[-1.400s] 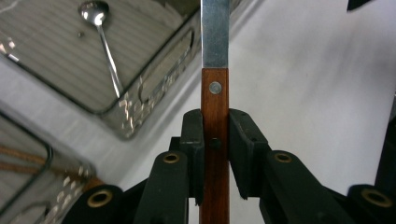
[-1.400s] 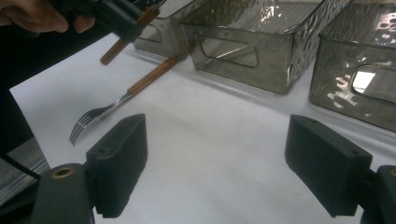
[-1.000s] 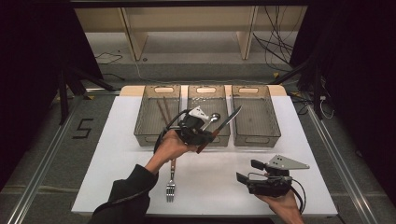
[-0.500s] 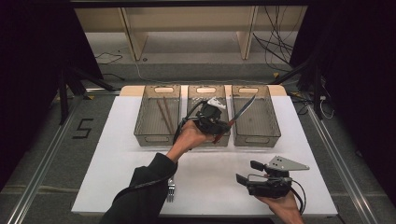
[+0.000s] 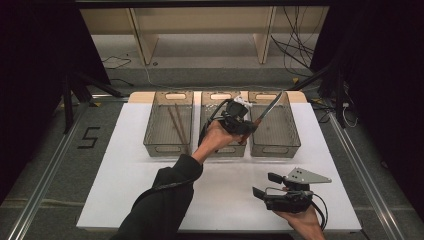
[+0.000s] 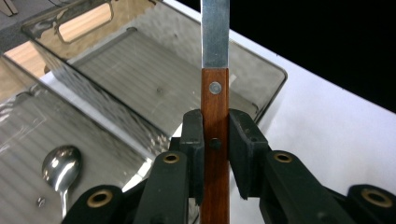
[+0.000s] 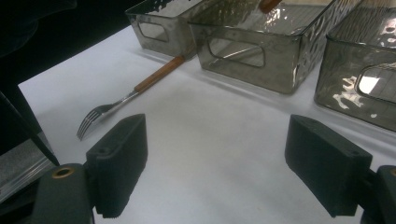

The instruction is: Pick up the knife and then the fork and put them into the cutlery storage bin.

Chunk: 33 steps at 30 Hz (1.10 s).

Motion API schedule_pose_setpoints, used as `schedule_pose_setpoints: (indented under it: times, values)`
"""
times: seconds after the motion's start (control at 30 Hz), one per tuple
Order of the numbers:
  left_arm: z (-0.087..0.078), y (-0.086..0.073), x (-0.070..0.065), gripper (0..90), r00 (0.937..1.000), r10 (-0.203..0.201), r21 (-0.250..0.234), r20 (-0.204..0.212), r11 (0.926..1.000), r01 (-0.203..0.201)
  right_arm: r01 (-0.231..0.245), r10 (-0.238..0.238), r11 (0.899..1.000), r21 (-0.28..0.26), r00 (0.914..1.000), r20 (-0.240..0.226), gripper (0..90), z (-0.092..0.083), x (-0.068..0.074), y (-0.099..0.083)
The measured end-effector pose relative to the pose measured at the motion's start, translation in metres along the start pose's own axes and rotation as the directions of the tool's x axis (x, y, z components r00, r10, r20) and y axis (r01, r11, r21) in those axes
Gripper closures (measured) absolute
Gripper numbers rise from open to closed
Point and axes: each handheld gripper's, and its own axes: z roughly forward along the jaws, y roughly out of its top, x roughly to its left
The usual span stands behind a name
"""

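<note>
Up high, the only writing is a dark "5" on the floor left of the white worktop. Three clear bins stand in a row at the far side. The left gripper is over the middle bin and holds a knife. The knife's long line runs from low left to high right, and its blade tip is over the right bin. Two thin sticks lie in the left bin. A dark sleeve hides part of the near worktop. The right gripper rests low on the right with jaws spread wide and nothing in them.

Next, the left gripper view: the jaws are pressed tight on both sides of the knife's brown wood handle. The knife points straight up the picture, and its silver blade is cut off at the top edge. A spoon lies in the bin at the lower left, with its handle cut off.

Last, the right gripper view: the jaws stand far apart over bare worktop. A fork with a wood handle lies by the bins, its far end hidden behind a bin corner.
</note>
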Motion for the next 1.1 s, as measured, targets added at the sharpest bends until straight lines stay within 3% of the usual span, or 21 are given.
schedule_pose_setpoints:
  times: [0.27, 0.6, 1.1]
  values:
    - [0.017, 0.012, 0.0, 75.8, 1.0, -0.003, -0.001, 0.005, 1.0, 0.003, -0.001, 0.001, 1.0, 0.003, 1.0, -0.005, 22.1, 0.0, 0.0, 0.0]
    - [0.025, 0.022, 0.003, 75.8, 0.9998, -0.018, -0.017, 0.007, 0.9997, 0.018, -0.005, 0.005, 1.0, 0.001, 1.0, -0.008, 22.0, 0.0, -0.001, -0.001]
    - [0.048, 0.021, 0.002, 75.8, 0.9988, -0.048, -0.015, 0.001, 0.9987, 0.048, -0.002, 0.002, 1.0, 0.005, 0.9999, -0.013, 22.1, 0.001, -0.001, -0.001]
